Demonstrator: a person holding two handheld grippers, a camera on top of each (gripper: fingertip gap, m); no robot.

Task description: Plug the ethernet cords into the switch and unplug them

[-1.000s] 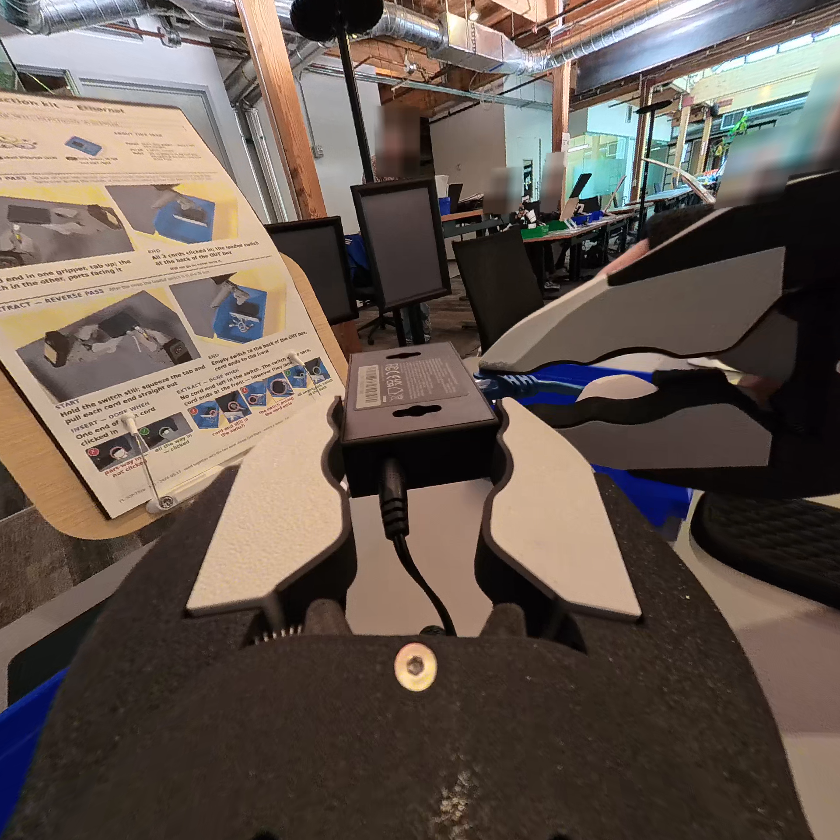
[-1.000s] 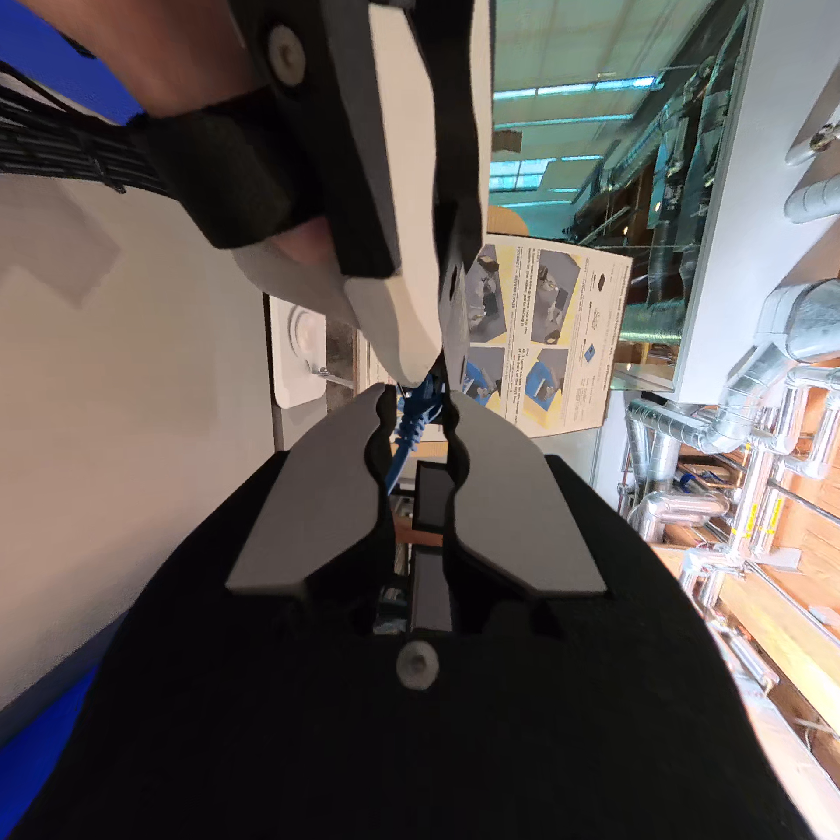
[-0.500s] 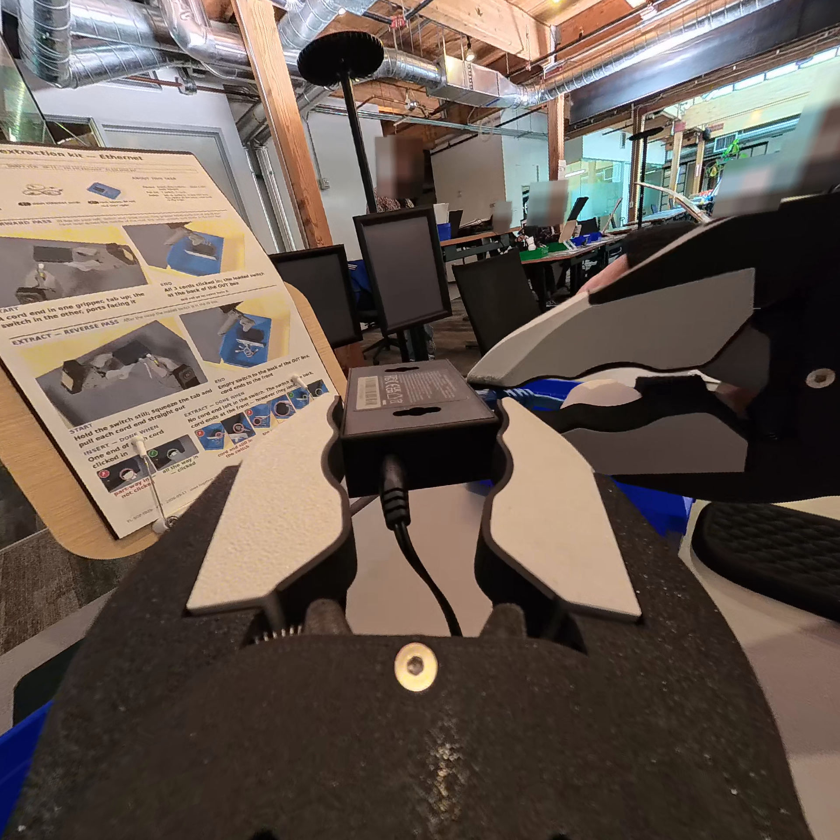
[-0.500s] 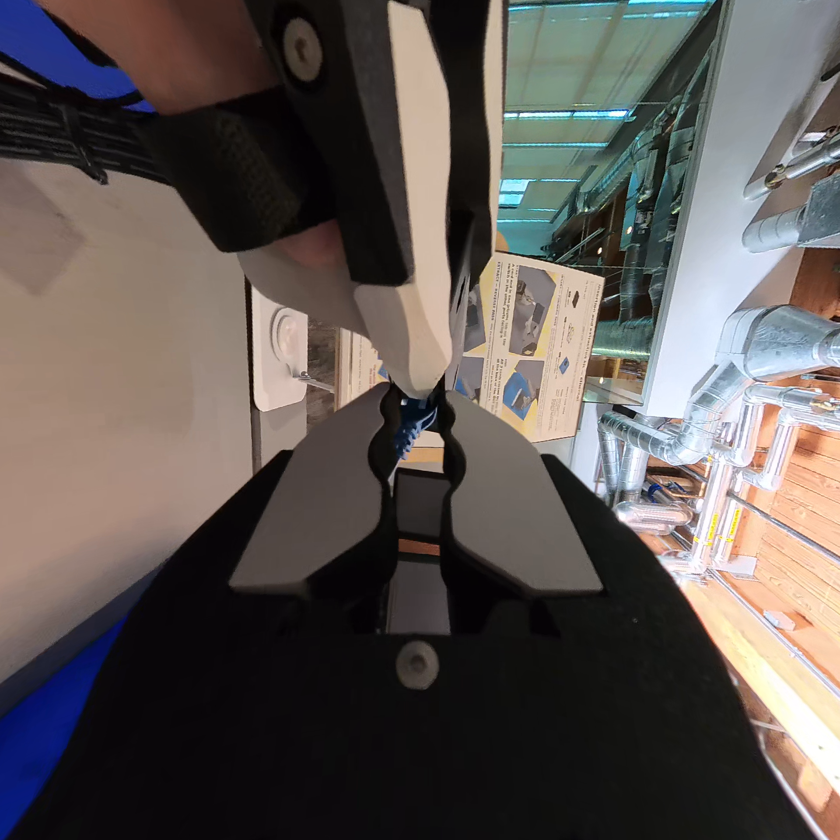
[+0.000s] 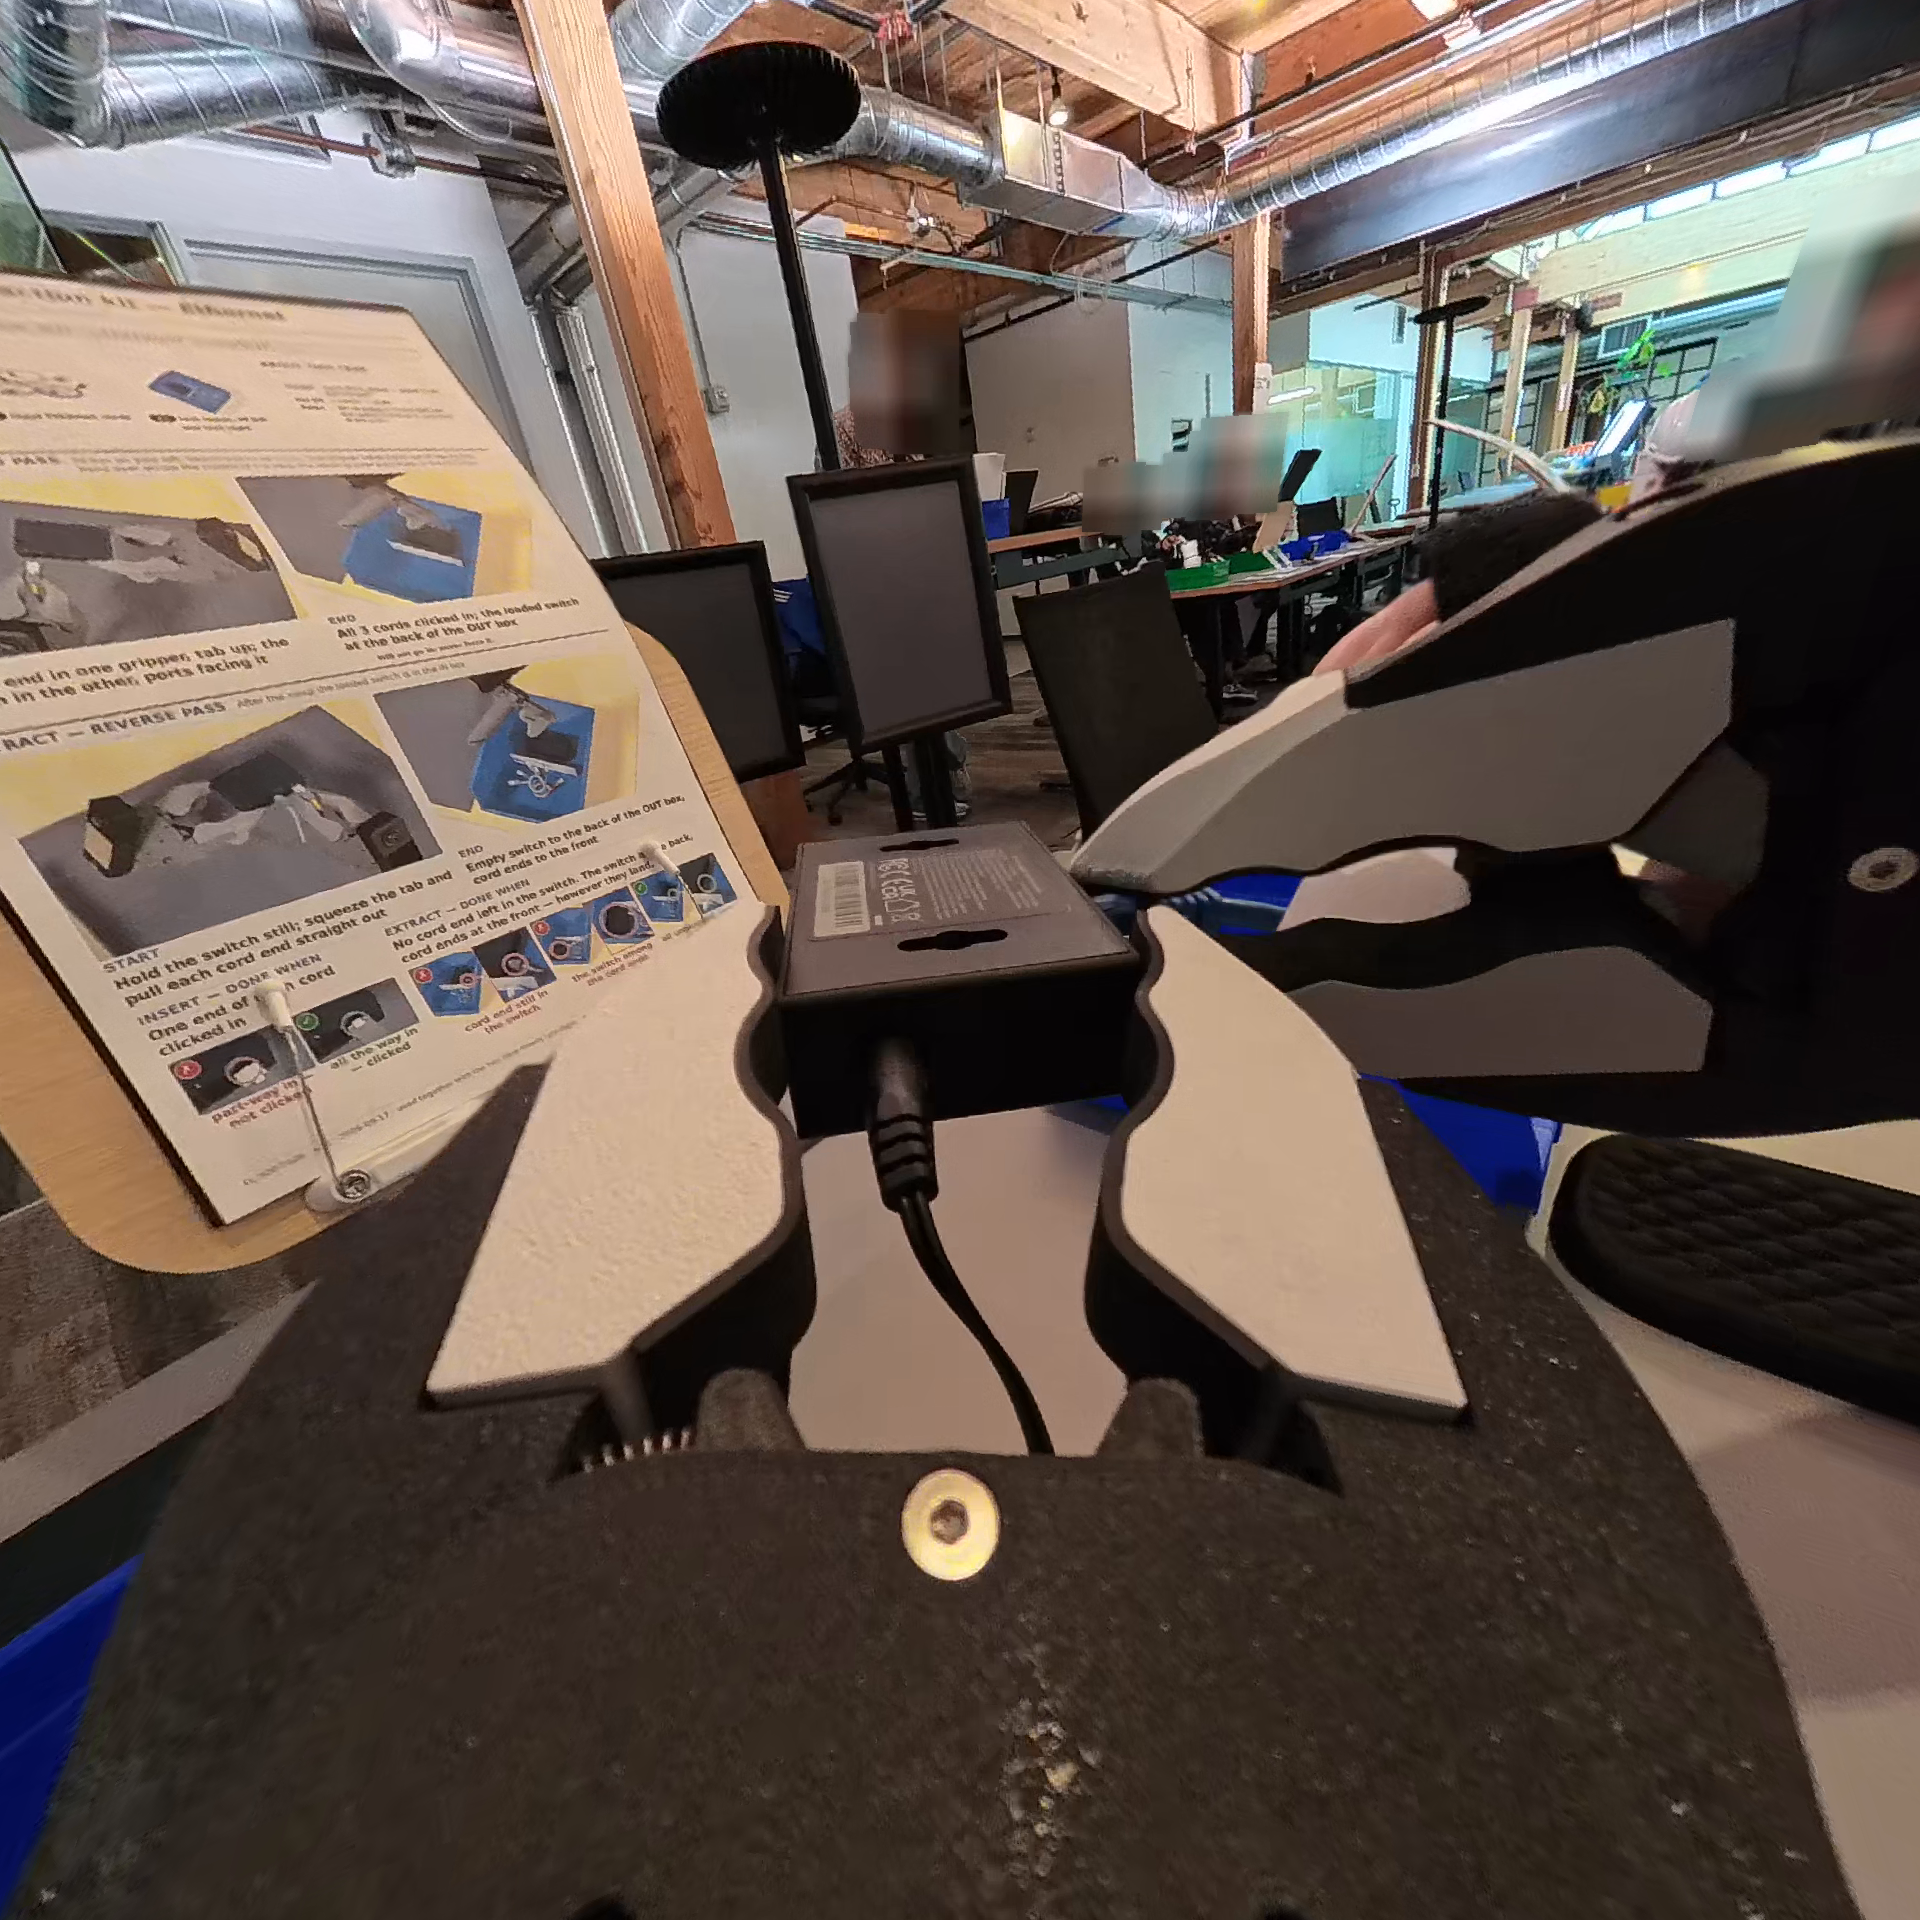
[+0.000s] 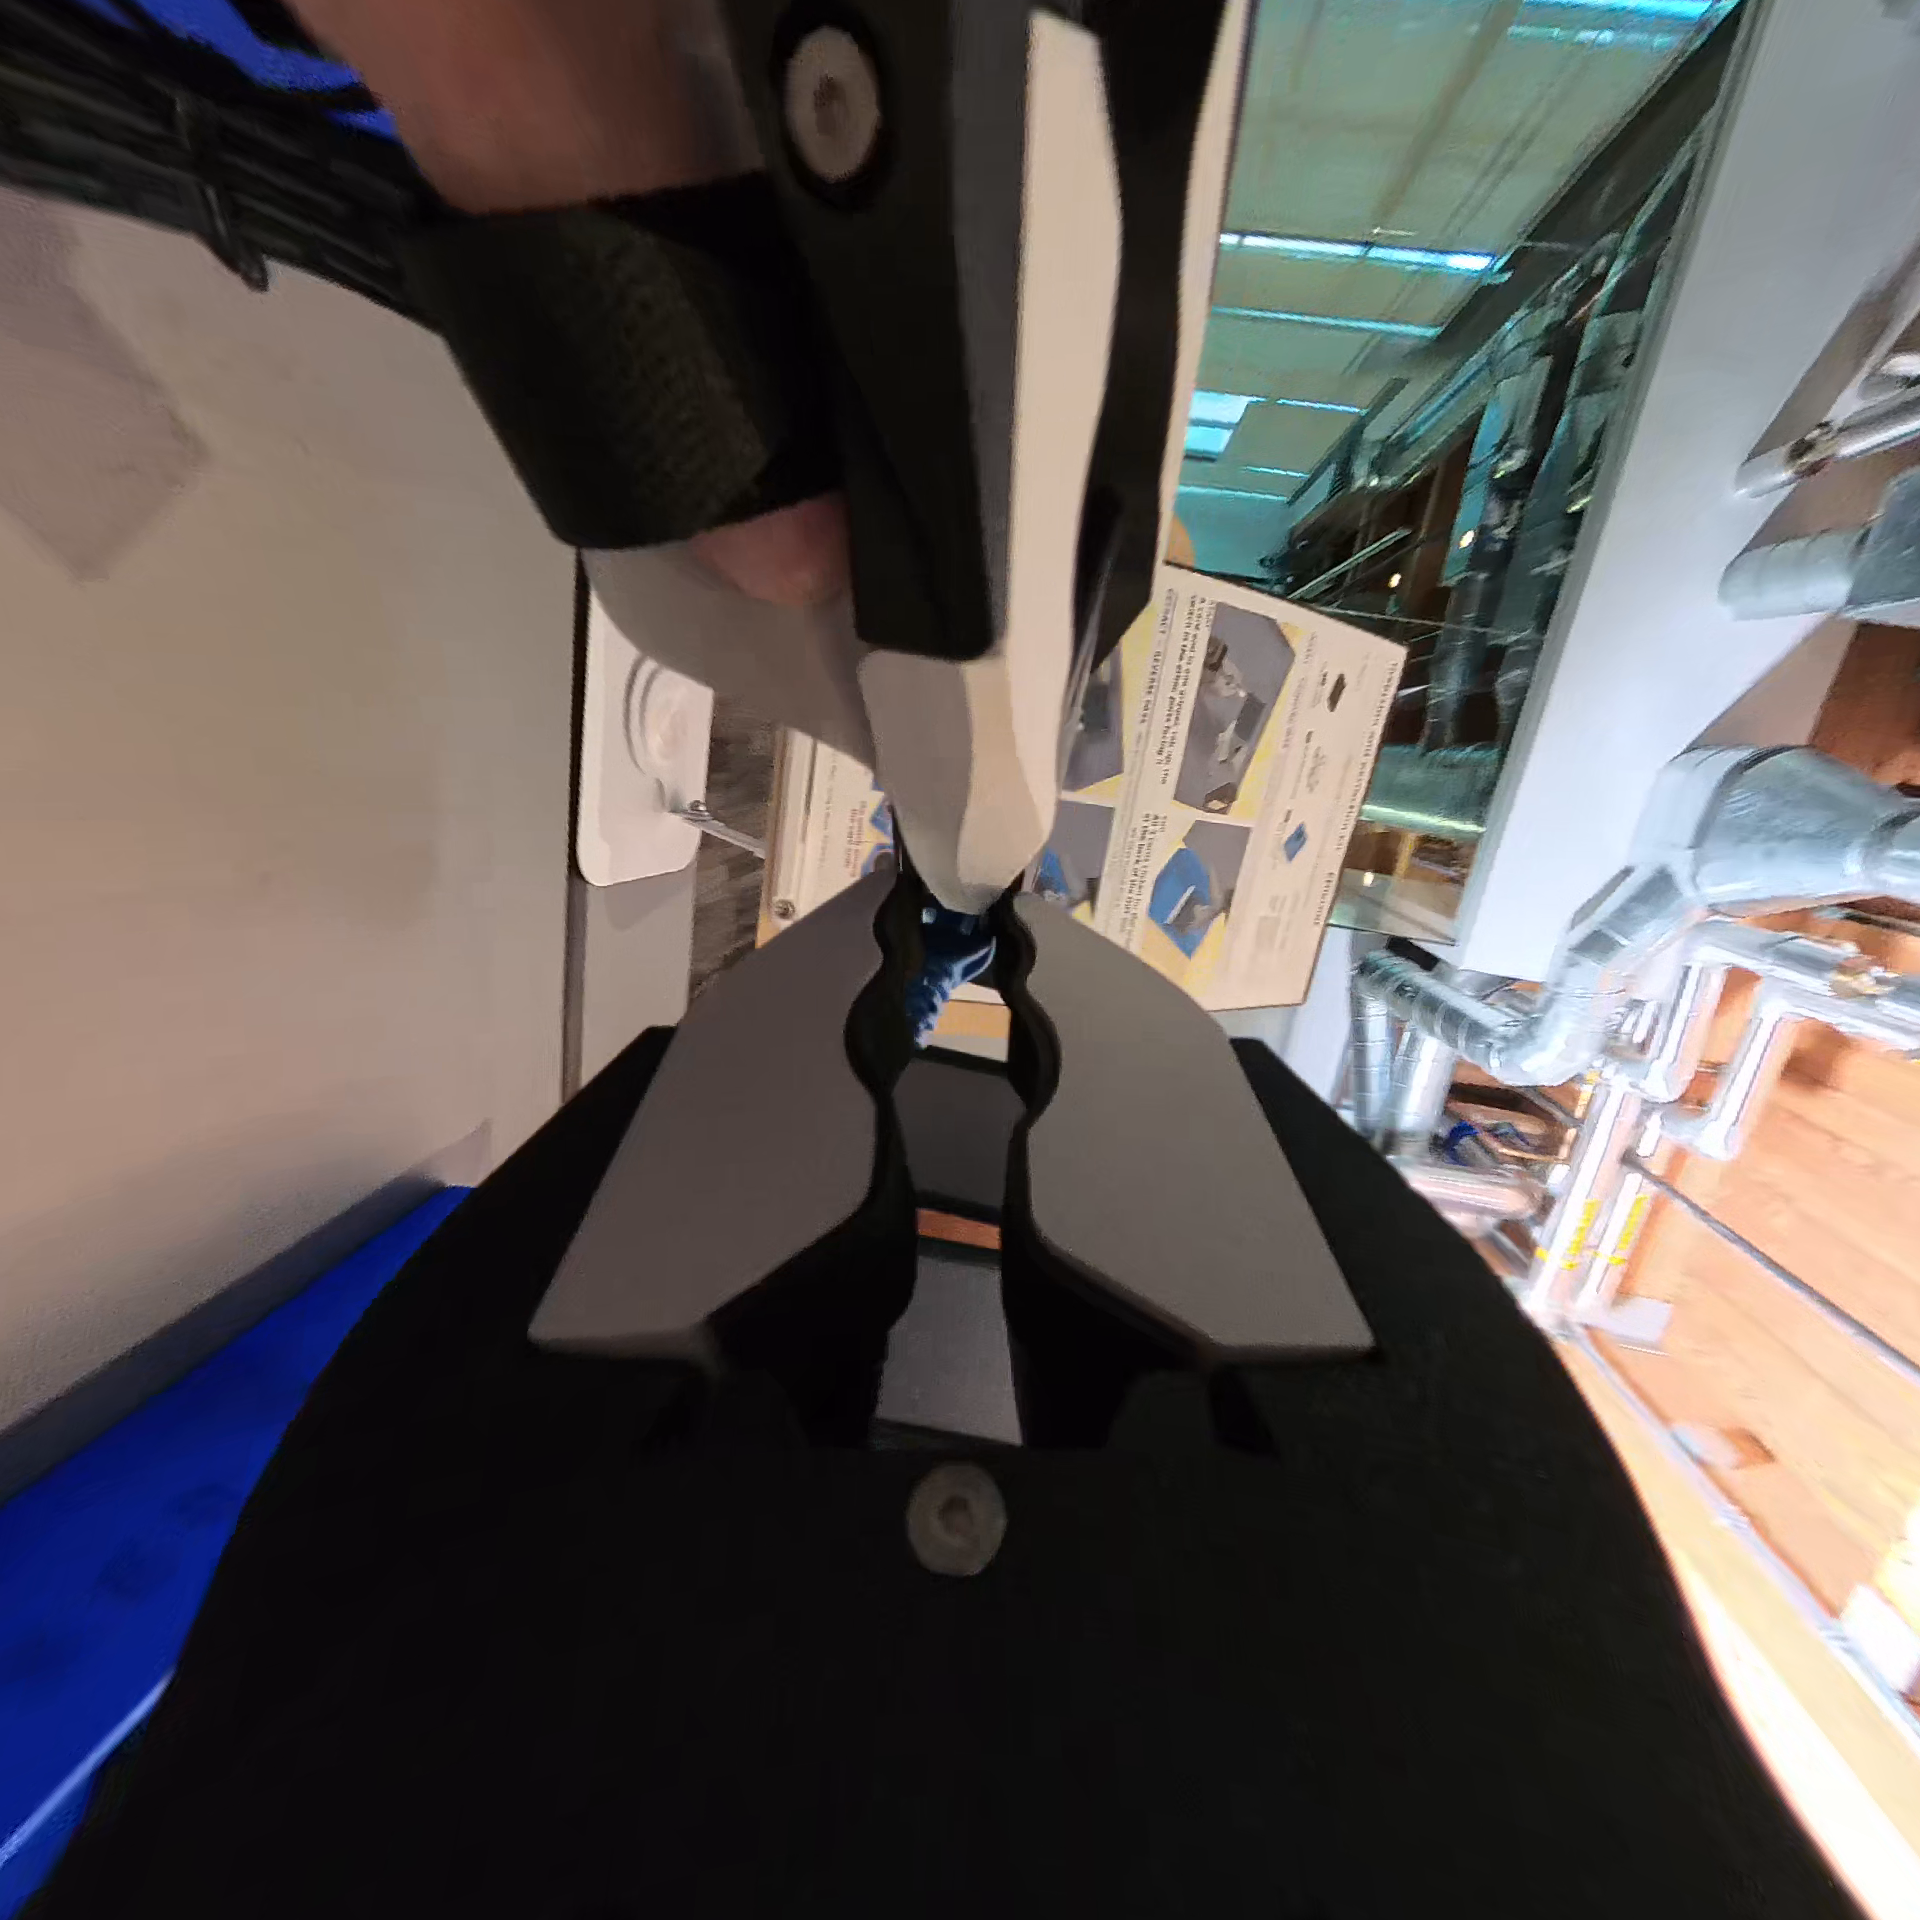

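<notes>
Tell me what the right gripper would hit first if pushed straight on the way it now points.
Most likely the left gripper: its pale fingertip sits directly ahead of the right gripper, which is closed on the blue cord end. The switch lies just behind, though depth is unclear.

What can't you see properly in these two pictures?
- Left wrist view: the small black box-shaped switch's port side faces away, hidden by its own body.
- Left wrist view: the blue ethernet cord's plug end, covered by the right gripper's grey fingers.
- Right wrist view: the cord is blurred; the left gripper's finger covers its tip.
</notes>
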